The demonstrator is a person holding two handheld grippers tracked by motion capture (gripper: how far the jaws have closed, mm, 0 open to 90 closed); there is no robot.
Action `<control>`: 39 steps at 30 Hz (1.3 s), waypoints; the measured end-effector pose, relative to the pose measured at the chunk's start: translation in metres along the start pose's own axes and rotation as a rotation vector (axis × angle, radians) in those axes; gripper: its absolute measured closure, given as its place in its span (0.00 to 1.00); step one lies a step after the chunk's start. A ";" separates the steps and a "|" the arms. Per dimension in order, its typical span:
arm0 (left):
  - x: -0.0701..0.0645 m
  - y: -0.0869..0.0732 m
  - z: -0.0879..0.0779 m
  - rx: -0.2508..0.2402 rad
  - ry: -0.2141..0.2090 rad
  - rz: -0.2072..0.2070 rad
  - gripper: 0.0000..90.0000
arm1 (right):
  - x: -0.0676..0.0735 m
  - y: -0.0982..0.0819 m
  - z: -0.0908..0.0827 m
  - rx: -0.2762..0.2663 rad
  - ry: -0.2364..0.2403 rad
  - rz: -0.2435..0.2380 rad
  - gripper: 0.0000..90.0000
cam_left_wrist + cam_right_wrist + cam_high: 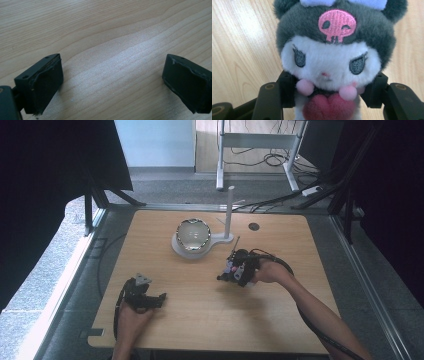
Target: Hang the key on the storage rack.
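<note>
A small plush toy point(329, 57) with a white face, a dark grey hood bearing a pink skull and a dark pink heart at its chest sits between the jaws of my right gripper point(329, 92), which is shut on its body. In the high view the right gripper point(231, 272) holds the plush toy point(232, 268) low over the table, right of centre. My left gripper point(161, 299) rests near the front left, and its jaws stand wide apart over bare wood in the left gripper view point(112, 82), with nothing between them.
A shiny round bowl point(193, 234) sits on a white base point(176, 247) with an upright white post point(229, 212) at the back middle of the wooden table point(210, 320). A small dark disc point(254, 226) lies right of the post. Cables trail from both grippers.
</note>
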State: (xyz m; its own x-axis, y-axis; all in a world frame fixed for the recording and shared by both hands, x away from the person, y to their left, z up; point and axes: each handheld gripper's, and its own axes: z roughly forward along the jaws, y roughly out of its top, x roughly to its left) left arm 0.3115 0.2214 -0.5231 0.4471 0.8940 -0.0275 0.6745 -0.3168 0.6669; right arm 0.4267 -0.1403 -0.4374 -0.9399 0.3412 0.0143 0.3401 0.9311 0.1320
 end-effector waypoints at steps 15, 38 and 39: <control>0.000 0.000 0.000 0.000 0.000 0.000 0.04 | -0.025 -0.011 -0.046 -0.053 -0.025 0.045 0.45; 0.000 0.000 0.000 -0.002 -0.001 0.001 0.04 | -0.072 -0.012 -0.095 -0.113 -0.079 0.111 0.45; 0.000 0.000 0.000 -0.002 -0.002 0.001 0.04 | -0.074 -0.011 -0.098 -0.117 -0.087 0.119 0.45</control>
State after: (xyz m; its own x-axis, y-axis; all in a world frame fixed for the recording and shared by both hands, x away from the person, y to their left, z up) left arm 0.3117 0.2215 -0.5231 0.4488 0.8932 -0.0279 0.6729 -0.3173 0.6682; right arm 0.4892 -0.1885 -0.3433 -0.8853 0.4625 -0.0484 0.4378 0.8641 0.2485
